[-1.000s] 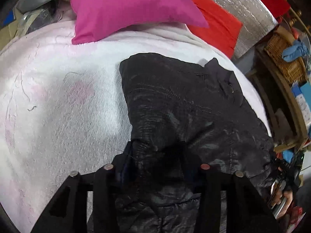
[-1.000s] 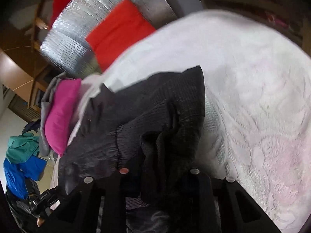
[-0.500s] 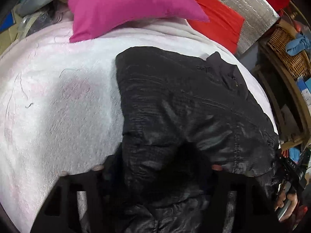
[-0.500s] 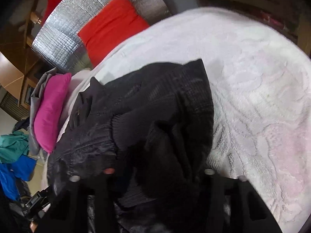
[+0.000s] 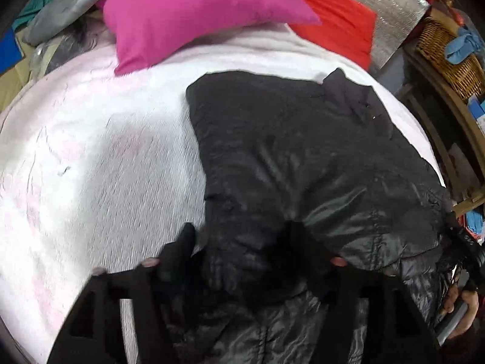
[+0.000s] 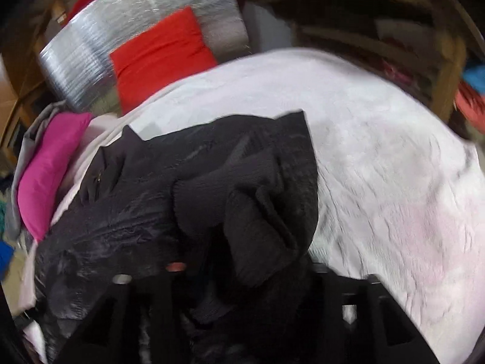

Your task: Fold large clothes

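- A white bedspread (image 5: 100,163) with faint pink patterning is covering the bed and filling most of both views; its near edge is running out of the frame.
- A black jacket (image 5: 303,157), shiny and quilted, is lying folded on the bedspread, on the right half of the left wrist view, its collar pointing toward the far right corner. No brand, label or writing is showing legibly on it; a small metal glint near the collar is too tiny to identify.
- A magenta pillow (image 5: 188,15) is resting at the head of the bed, with a red cushion (image 5: 336,27) leaning against a silvery quilted panel (image 5: 379,3) beside it. A grey cloth behind the pillow is getting cut off by the frame.
- A wicker basket (image 5: 448,57) is sitting on wooden shelving to the right; the blue item in it is too blurred to name.
- The left gripper (image 5: 242,264) is spreading its fingers, and the jacket's near edge is bunching between them; the dark cloth is hiding the fingertips, so contact is hard to judge.
- The right gripper (image 6: 242,273) is also opening its fingers, with a ribbed black cuff (image 6: 260,212) of the jacket lying heaped between them, apparently loose.
- A person's hand (image 5: 463,306) is partly showing at the lower right edge, mostly cropped.
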A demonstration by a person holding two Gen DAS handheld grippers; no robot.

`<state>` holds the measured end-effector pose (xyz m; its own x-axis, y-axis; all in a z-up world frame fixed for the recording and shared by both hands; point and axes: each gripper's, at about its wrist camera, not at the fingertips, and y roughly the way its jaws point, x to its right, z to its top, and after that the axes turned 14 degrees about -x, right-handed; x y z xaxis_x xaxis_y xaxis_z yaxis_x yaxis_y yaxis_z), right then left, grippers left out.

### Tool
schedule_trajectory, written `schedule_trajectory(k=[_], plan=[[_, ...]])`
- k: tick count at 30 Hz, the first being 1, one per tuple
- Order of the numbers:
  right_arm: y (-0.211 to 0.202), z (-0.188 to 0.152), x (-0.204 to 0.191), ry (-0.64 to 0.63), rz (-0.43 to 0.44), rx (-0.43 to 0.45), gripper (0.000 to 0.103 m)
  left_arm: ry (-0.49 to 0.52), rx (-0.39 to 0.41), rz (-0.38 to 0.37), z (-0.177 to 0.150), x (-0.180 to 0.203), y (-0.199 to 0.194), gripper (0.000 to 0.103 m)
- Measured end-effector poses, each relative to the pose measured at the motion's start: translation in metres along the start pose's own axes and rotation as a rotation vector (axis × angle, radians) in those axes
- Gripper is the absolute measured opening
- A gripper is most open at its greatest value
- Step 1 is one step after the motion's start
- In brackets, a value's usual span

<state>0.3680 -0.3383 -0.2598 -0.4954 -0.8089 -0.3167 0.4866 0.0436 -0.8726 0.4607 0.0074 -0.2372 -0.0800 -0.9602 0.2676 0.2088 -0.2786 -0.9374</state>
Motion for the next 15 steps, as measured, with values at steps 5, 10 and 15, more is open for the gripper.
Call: schedule_trajectory(k=[5,10,15], plan=[[-0.014,-0.009,0.024,0.053,0.056,-0.031,0.070,-0.025,-0.077,-0.086,-0.002,-0.013,-0.002,0.071],[-0.015,-0.013,0.056,0.127,0.212,-0.110,0.072,-0.056,-0.085,-0.147,-0.011,-0.033,-0.012,0.072],[-0.013,-0.015,0.052,0.110,0.223,-0.108,0.072,-0.053,-0.065,-0.174,-0.025,-0.041,-0.013,0.072]])
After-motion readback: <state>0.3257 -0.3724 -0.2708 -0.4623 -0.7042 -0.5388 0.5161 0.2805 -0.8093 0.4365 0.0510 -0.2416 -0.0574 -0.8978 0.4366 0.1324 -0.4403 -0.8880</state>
